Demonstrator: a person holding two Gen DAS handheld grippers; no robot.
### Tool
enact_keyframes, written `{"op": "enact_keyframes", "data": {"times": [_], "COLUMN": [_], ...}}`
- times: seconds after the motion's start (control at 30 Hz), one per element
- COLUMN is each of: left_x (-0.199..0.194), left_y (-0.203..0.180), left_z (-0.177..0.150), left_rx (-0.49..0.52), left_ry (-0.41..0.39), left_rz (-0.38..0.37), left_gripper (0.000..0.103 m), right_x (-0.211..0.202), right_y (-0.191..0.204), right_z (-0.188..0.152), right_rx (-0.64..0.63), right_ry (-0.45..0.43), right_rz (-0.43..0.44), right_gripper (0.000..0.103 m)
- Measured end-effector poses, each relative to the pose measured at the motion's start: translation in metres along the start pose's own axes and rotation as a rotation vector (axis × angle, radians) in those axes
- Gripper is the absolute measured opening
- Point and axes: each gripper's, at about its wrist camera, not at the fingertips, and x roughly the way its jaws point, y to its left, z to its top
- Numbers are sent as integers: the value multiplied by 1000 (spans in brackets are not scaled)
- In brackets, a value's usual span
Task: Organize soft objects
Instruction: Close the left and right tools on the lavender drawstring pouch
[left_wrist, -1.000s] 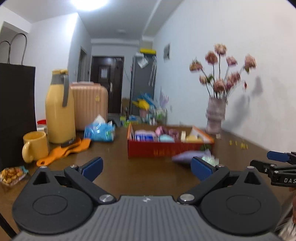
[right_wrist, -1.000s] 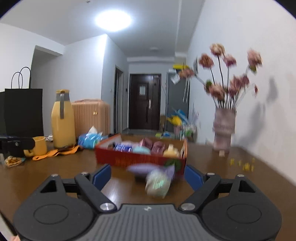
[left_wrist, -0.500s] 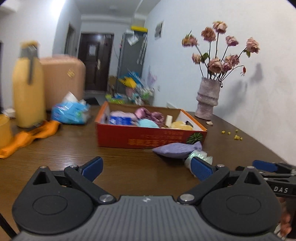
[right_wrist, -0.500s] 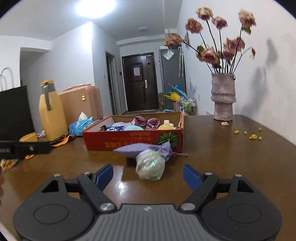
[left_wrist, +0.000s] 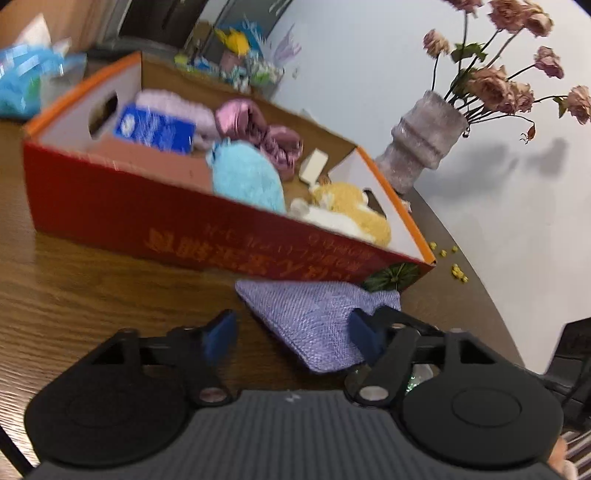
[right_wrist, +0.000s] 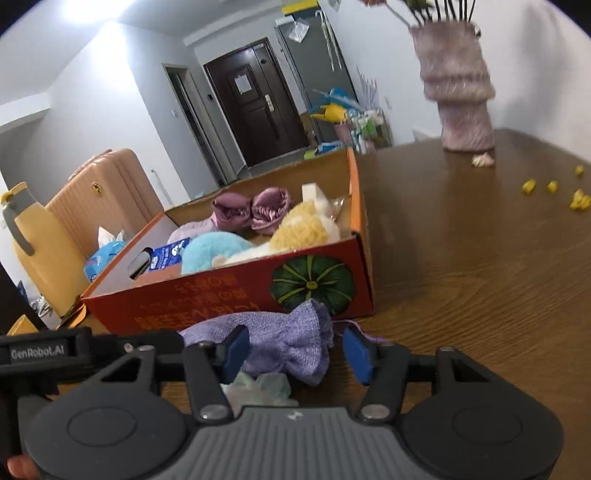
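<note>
1. right wrist view: the right gripper is spread wide around the purple pouch, just near the red box.
2. the left gripper is also spread, at the pouch's flat end.
3. judgement: pinch the gathered neck, avoiding the crinkly wrap.

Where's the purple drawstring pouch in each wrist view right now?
Left wrist: purple pouch lies low centre on the table, between the open left gripper's fingers.
Right wrist: pouch low centre, between the open right gripper's fingers.
Shared landmark: red box's pumpkin print.
</note>
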Motion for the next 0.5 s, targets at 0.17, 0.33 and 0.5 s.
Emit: {"op": "enact_keyframes", "data": {"times": [0.17,0.33,0.5], "left_x": [-6,-42,-119], "left_y": [-4,-25,-41], "left_z": [-4,-9,-34], "left_rx": [36,97,191], "left_ry": [-14,-90,-211], "left_rz": [-50,-53,-92], "left_gripper": [23,18,18], "right_x": [5,-31,-102], "right_y": [8,32,77], "right_z": [-3,0,-15], "right_rx": [-22,-66,-176], "right_ry": [2,-87,-199], "right_rz": [13,29,78], "right_gripper": [22,17,17]}}
